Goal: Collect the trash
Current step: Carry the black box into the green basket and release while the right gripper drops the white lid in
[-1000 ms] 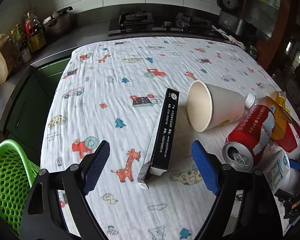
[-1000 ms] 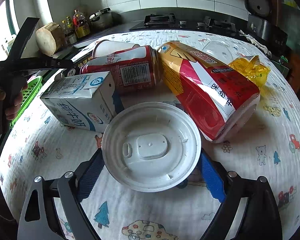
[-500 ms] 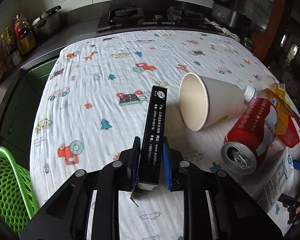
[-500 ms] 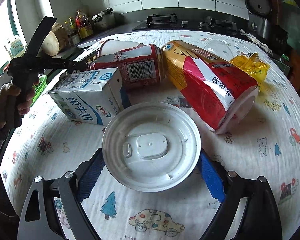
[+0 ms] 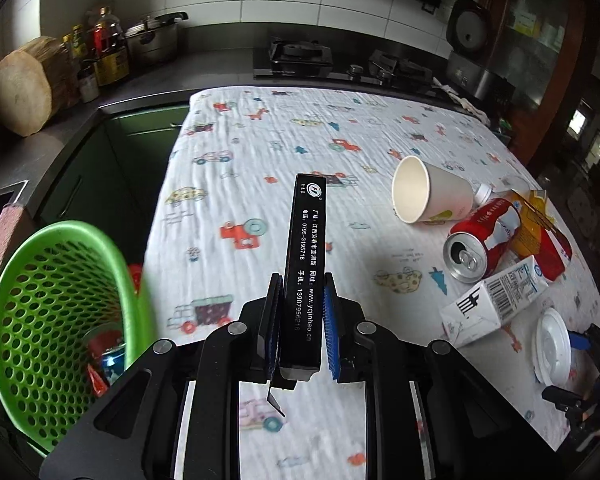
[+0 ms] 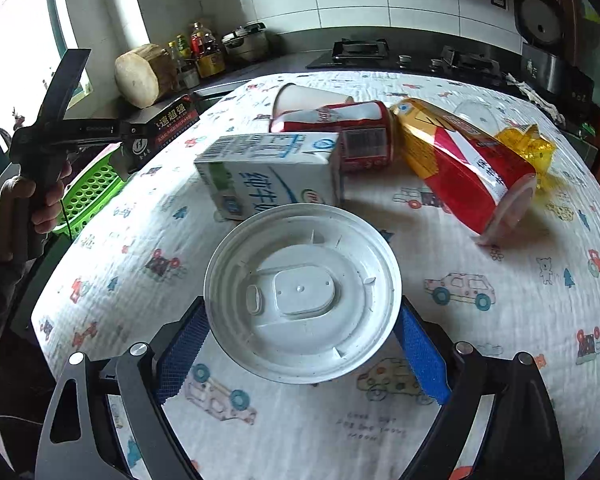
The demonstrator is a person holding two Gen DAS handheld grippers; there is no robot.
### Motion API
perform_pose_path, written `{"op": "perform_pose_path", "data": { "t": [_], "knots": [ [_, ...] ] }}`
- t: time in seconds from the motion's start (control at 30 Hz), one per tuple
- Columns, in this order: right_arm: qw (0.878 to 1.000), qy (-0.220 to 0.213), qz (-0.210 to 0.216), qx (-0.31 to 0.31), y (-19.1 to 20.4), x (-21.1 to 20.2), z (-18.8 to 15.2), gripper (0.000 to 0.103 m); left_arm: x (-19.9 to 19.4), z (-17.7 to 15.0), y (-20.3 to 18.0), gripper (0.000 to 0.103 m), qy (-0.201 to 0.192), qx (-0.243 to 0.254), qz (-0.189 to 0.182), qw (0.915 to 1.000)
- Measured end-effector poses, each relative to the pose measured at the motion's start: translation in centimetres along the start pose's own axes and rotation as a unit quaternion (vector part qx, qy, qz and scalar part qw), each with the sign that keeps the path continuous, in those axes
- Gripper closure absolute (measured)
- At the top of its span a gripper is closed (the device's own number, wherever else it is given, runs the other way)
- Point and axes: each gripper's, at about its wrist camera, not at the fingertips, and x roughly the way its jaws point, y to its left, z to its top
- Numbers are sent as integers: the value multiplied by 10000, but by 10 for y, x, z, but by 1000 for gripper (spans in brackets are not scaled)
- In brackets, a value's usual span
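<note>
Jaws clamped around black box (image 5: 305, 276)

I count one long black box (image 5: 305, 272) in my left grip, one paper cup (image 5: 430, 192) at two o'clock, one red can (image 5: 478, 242), one milk carton (image 5: 494, 300), one white lid (image 6: 302, 294), one red-and-yellow packet (image 6: 466, 160) – and one green basket (image 5: 56, 320) at nine o'clock.

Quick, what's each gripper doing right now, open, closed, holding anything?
Left gripper: shut on the black box, lifted off the cloth.
Right gripper: holding the white lid between wide-set jaws.
</note>
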Motion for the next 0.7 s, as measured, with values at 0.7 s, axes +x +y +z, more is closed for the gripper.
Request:
{"op": "perform_pose_path", "data": {
  "t": [0.7],
  "knots": [
    [9886,-116,1004,-1118,140,29,62,16,-35,-55,211,84,290,-1597,1462,9759]
  ]
}}
